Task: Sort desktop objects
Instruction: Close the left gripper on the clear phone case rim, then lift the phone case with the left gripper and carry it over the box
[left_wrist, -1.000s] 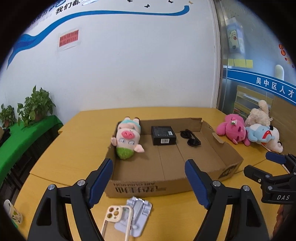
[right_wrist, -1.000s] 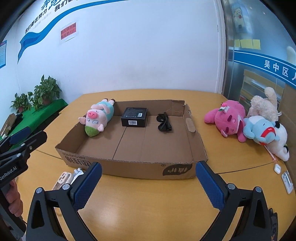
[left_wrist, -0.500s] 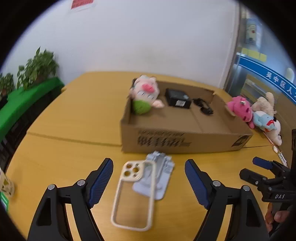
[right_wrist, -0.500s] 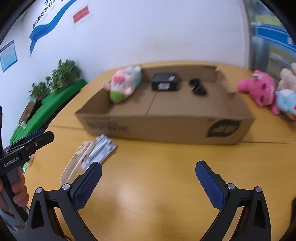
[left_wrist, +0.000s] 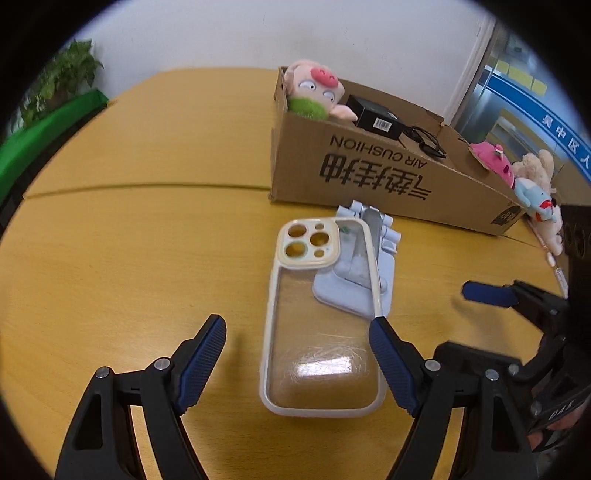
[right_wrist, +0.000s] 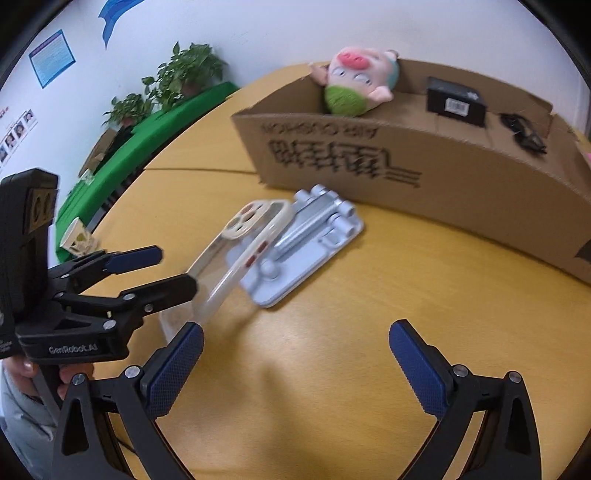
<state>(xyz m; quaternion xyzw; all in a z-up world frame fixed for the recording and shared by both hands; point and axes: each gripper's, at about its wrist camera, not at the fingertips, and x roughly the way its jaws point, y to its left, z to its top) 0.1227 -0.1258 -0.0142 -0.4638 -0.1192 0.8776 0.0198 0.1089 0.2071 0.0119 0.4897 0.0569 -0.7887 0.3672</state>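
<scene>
A clear phone case with a cream rim (left_wrist: 321, 314) lies on the yellow table, its far end propped on a pale blue folding phone stand (left_wrist: 364, 273). My left gripper (left_wrist: 297, 354) is open and low over the table, its fingers on either side of the case's near half. In the right wrist view the case (right_wrist: 236, 258) and stand (right_wrist: 306, 251) lie ahead to the left, with the left gripper (right_wrist: 162, 269) at the case. My right gripper (right_wrist: 295, 365) is open and empty above bare table.
An open cardboard box (left_wrist: 388, 173) stands behind the stand, holding a pig plush (left_wrist: 314, 92), a black box (left_wrist: 375, 116) and dark glasses (left_wrist: 426, 142). Several plush toys (left_wrist: 524, 184) lie to its right. Plants (right_wrist: 177, 85) stand at the far left.
Both grippers have dropped and moved toward the phone case and stand. My left gripper now straddles the case. The right gripper has swung left to face the stand.
</scene>
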